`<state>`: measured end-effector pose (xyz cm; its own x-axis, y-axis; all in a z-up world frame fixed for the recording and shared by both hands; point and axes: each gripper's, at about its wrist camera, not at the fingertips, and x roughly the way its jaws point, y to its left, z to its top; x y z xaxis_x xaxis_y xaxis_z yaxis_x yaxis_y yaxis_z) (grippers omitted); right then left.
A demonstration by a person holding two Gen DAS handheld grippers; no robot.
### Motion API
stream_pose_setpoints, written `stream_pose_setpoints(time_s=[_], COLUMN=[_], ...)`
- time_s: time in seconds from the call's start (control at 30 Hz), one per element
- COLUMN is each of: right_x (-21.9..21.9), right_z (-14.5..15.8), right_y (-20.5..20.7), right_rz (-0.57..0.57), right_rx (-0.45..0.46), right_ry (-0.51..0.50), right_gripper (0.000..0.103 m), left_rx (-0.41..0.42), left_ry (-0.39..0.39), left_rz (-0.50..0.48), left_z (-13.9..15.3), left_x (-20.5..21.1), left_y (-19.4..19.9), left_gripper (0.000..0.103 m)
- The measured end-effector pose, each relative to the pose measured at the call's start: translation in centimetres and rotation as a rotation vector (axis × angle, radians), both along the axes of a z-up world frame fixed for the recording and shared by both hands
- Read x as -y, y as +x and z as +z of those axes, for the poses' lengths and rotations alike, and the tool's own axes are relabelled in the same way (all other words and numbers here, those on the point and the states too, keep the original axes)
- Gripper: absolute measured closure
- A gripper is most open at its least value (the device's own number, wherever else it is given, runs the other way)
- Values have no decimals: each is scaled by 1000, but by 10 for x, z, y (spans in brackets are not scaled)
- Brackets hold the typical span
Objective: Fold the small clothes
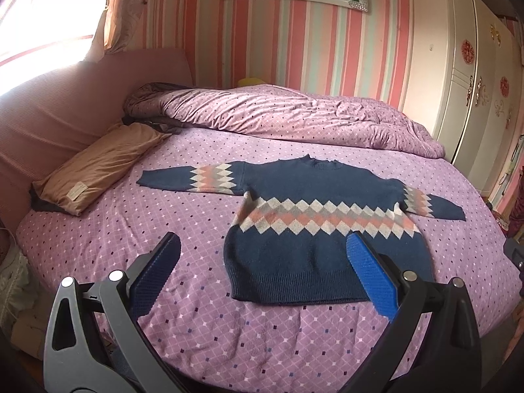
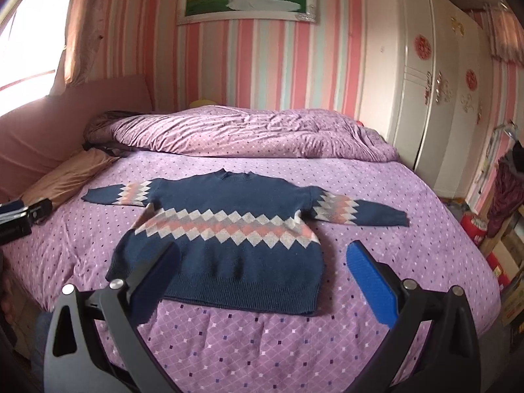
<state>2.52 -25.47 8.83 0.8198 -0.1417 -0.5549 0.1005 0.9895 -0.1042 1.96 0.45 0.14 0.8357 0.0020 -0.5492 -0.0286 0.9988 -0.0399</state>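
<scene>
A small navy sweater (image 1: 314,190) with a band of white, pink and grey diamonds lies flat on the purple bed (image 1: 203,321), both sleeves spread out sideways and the hem toward me. It also shows in the right wrist view (image 2: 235,196). My left gripper (image 1: 263,245) is open and empty, held above the bed near the sweater's hem, toward its left side. My right gripper (image 2: 262,255) is open and empty, above the hem toward the sweater's right side. The left gripper's edge shows at the far left of the right wrist view (image 2: 23,216).
A rumpled purple duvet (image 1: 294,114) lies across the back of the bed. A tan pillow (image 1: 98,167) rests at the left by the pink headboard (image 1: 49,104). A white wardrobe (image 2: 425,98) stands on the right, with boxes (image 2: 504,262) on the floor beside the bed.
</scene>
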Motion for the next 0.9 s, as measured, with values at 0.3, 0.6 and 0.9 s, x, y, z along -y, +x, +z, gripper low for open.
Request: stream_pose_setpoints(time_s=[0.3,0.6,0.9], right_x=[-1,0,0], right_z=[-1,-8,-12], right_y=[12,19,18], right_rz=[1,4,-5], right_rx=[7,-10,-19], right_ry=[11,44,8], right_gripper=[1,1,1], left_rx=[-12,-16,-19], left_ry=[12,12,10], left_rz=[-12,-6,-4], left_z=[4,2,3], left_x=[0,-3,-7], left_y=[17,23,26], left_gripper=[3,3,3])
